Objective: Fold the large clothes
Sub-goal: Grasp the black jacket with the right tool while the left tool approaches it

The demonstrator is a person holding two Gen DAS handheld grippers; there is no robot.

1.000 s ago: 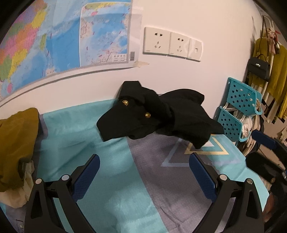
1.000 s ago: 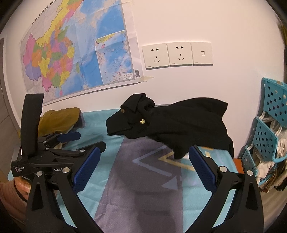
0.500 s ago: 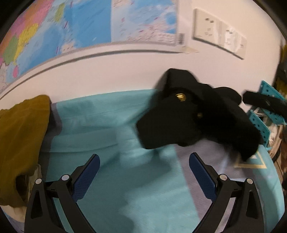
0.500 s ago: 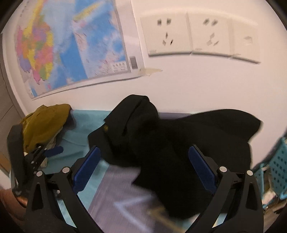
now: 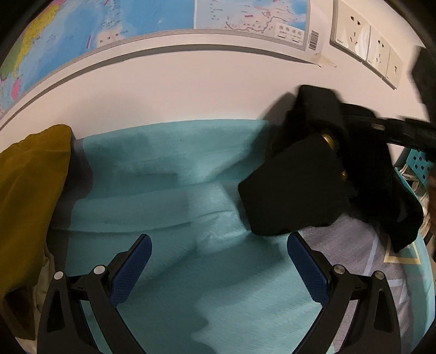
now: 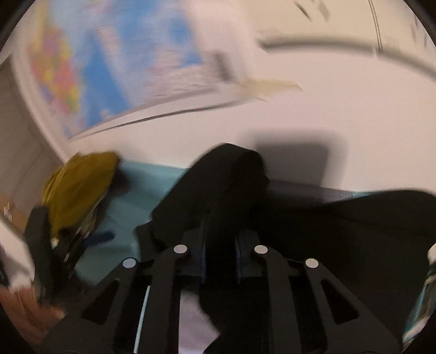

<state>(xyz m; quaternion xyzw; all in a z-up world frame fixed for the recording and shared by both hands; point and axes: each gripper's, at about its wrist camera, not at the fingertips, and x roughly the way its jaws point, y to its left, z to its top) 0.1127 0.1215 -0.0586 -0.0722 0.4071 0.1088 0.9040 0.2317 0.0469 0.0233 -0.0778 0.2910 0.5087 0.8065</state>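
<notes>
A black garment with gold buttons lies bunched at the back of the teal and grey bed cover, against the wall. My right gripper is at the garment's raised end; its jaws are closing, and the blue pads pinch a fold of black cloth. In the left wrist view that gripper's dark arm reaches in from the right onto the garment. My left gripper hangs open over bare teal cover, left of and nearer than the garment, nothing between its fingers.
A mustard garment is heaped at the left end of the cover, also in the right wrist view. A map and wall sockets hang behind. A teal perforated basket stands at the right.
The right gripper has moved forward onto the black garment and its jaws have gone from wide apart to nearly together on the cloth. The left gripper has shifted left and lower; the garment now sits at its right.
</notes>
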